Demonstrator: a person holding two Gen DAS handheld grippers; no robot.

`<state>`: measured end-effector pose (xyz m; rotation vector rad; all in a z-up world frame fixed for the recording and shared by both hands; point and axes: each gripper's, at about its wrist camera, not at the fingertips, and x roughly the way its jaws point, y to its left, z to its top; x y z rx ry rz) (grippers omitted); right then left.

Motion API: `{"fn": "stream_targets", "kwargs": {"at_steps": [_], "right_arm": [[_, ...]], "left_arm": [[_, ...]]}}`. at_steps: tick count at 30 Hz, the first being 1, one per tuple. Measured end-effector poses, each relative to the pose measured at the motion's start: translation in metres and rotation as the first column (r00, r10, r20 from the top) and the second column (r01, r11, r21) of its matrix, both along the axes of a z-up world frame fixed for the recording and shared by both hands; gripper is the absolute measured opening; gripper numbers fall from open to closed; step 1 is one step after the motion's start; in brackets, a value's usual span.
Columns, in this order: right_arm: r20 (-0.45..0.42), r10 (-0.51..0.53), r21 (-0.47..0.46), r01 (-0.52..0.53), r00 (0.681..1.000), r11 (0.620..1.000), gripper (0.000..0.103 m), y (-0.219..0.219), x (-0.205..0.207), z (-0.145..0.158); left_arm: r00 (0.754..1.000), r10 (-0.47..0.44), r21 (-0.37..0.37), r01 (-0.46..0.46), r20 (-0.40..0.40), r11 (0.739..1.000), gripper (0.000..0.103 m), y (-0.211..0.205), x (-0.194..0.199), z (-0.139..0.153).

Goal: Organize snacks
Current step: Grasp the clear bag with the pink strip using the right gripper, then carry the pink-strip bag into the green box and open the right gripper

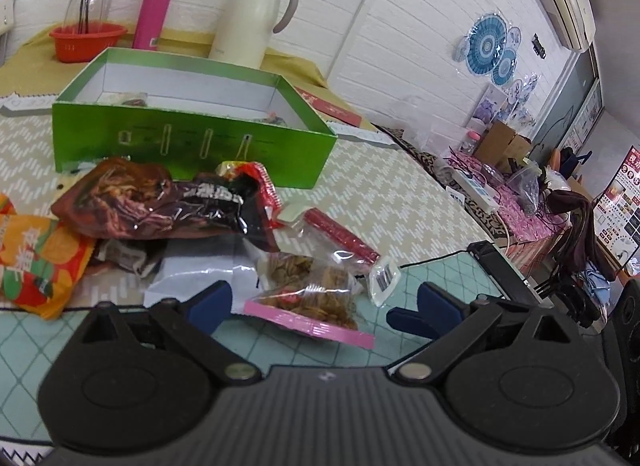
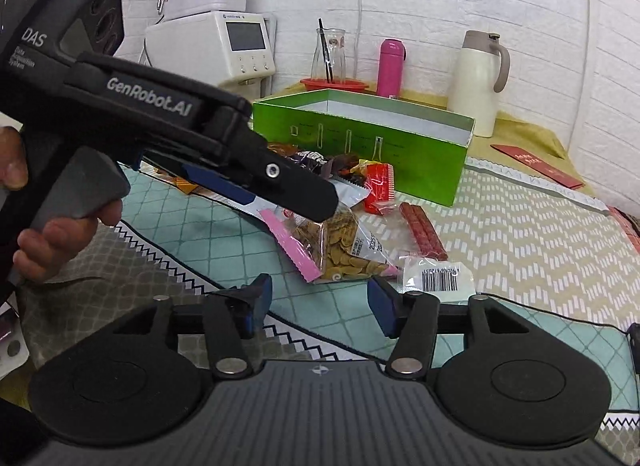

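A clear bag of brown snacks with a pink edge (image 1: 316, 302) lies on the table between my open left gripper (image 1: 316, 306) fingers; it also shows in the right wrist view (image 2: 340, 246). In that view the left gripper (image 2: 316, 201) hovers just over the bag. Behind it lies a pile of snack packets: a dark red one (image 1: 132, 197), an orange one (image 1: 36, 262), a red stick pack (image 1: 340, 238). The open green box (image 1: 192, 137) stands behind the pile, with a few packets inside. My right gripper (image 2: 318, 298) is open and empty, short of the bag.
A white thermos jug (image 1: 252, 17), pink bottle (image 1: 154, 9), red bowl (image 1: 86, 39) and glass carafe stand behind the box. A barcode label bag (image 2: 438, 280) lies near the right gripper. A water dispenser (image 2: 224, 45) stands at the left. Cluttered shelves lie to the right.
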<state>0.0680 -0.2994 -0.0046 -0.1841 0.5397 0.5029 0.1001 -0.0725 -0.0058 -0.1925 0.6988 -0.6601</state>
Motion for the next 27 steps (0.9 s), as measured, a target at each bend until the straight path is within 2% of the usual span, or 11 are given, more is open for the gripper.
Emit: {"fn": "stream_targets", "kwargs": {"at_steps": [1, 3, 4, 10, 12, 14, 15, 17, 18, 20, 27], "right_arm": [[0.004, 0.005, -0.008, -0.005, 1.000, 1.000, 0.091, 0.002, 0.001, 0.000], [0.003, 0.011, -0.009, -0.010, 1.000, 1.000, 0.091, 0.006, 0.005, 0.000], [0.000, 0.013, -0.005, -0.013, 1.000, 1.000, 0.090, 0.007, 0.007, 0.000], [-0.007, 0.002, 0.007, -0.002, 1.000, 1.000, 0.089, 0.012, 0.016, 0.000], [-0.012, -0.015, 0.005, 0.015, 1.000, 1.000, 0.081, 0.013, 0.019, -0.001], [-0.037, -0.017, 0.023, 0.017, 0.999, 1.000, 0.056, 0.012, 0.023, -0.003], [-0.044, -0.017, 0.036, 0.018, 0.999, 0.999, 0.055, 0.011, 0.024, -0.004], [-0.030, -0.031, 0.021, 0.031, 0.999, 0.999, 0.032, 0.012, 0.022, -0.004], [-0.028, -0.038, 0.020, 0.038, 0.999, 0.999, 0.028, 0.011, 0.022, -0.003], [-0.043, -0.042, 0.048, 0.044, 0.998, 0.998, 0.021, 0.007, 0.021, -0.001], [0.029, -0.038, 0.036, 0.037, 0.999, 0.999, 0.019, 0.006, 0.006, 0.016]], "left_arm": [[1.000, -0.009, 0.006, 0.009, 0.002, 1.000, 0.095, -0.002, 0.001, 0.000], [0.999, -0.036, 0.015, 0.036, -0.002, 0.999, 0.074, -0.005, 0.004, 0.000], [0.999, -0.042, 0.024, 0.042, -0.002, 0.999, 0.071, -0.007, 0.004, -0.001], [0.999, -0.051, 0.061, 0.051, -0.002, 0.997, 0.066, -0.013, 0.009, -0.009], [0.998, -0.058, 0.071, 0.058, -0.003, 0.996, 0.057, -0.015, 0.009, -0.014], [0.999, -0.054, 0.061, 0.054, -0.001, 0.997, 0.056, -0.014, 0.009, -0.015], [0.999, -0.053, 0.060, 0.053, 0.000, 0.997, 0.055, -0.013, 0.008, -0.016], [0.999, -0.050, 0.055, 0.050, 0.001, 0.997, 0.052, -0.012, 0.007, -0.015], [0.999, -0.049, 0.054, 0.049, 0.003, 0.997, 0.049, -0.012, 0.005, -0.014], [0.999, -0.047, 0.054, 0.047, 0.014, 0.997, 0.046, -0.012, -0.001, -0.012], [0.996, -0.033, 0.018, 0.032, 0.084, 0.999, 0.043, -0.007, -0.019, 0.009]]}}
